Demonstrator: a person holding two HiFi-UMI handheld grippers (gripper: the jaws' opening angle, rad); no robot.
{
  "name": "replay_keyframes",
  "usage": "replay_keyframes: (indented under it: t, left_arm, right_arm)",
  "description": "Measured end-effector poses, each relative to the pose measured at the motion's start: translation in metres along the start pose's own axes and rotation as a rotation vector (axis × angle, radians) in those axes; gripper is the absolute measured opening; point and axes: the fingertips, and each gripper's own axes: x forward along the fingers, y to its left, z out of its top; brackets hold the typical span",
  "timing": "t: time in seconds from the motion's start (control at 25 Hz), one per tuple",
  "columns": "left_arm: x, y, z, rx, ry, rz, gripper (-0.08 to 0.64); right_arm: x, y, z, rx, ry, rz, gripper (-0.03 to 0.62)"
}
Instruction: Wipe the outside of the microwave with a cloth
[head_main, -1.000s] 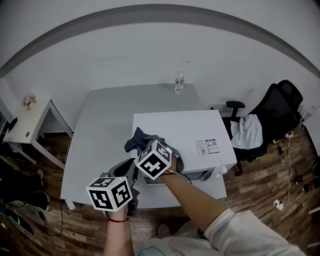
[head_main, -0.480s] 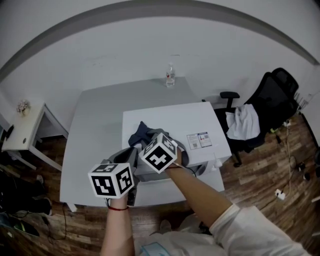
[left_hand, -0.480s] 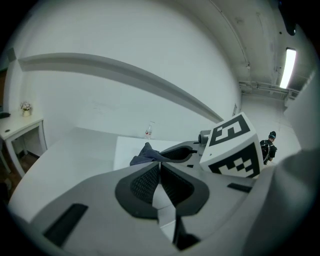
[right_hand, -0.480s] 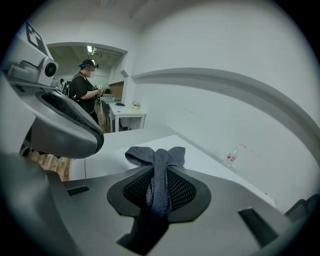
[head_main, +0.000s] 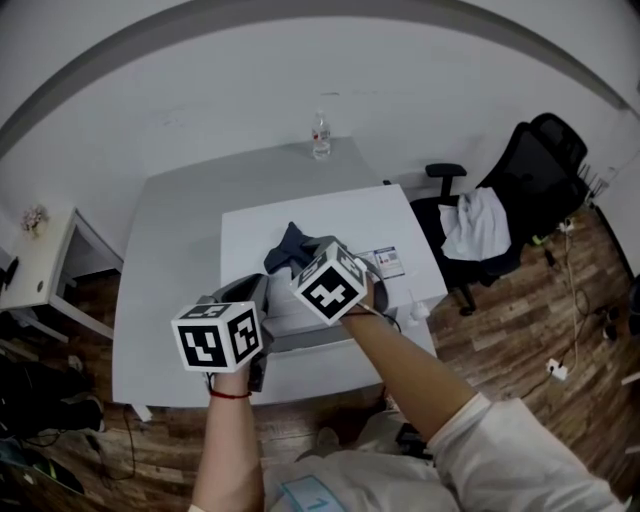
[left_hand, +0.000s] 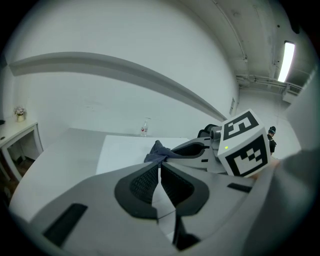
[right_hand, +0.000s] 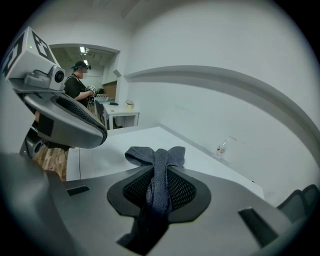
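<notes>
In the head view, a white box-shaped microwave (head_main: 400, 235) stands on a grey worktop (head_main: 170, 250). A dark blue-grey cloth (head_main: 288, 250) lies bunched on the microwave's top, at the tips of the right gripper (head_main: 303, 262). The left gripper (head_main: 242, 295) hovers just beside it, over the microwave's near edge. A clear plastic bottle (head_main: 320, 136) stands well beyond both grippers, at the worktop's far edge.

In the left gripper view, the left gripper's pads are pressed together with nothing seen between them. The cloth (left_hand: 157, 150) sits just past their tips, caught in the right gripper (left_hand: 175, 150), which reaches in from the side.

In the right gripper view, the right gripper's pads pinch the cloth (right_hand: 159, 165). One fold runs down between them and the rest fans out beyond the tips, above the white top.
</notes>
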Motion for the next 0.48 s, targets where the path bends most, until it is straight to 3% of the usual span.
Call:
replay_keyframes:
  t: [0.48]
  left_arm:
    - [0.029,-0.039,0.005,0.041,0.028,-0.052,0.011]
  right_arm:
    - [-0.027,-0.044,-0.037,0.055,0.011,-0.007,0.094]
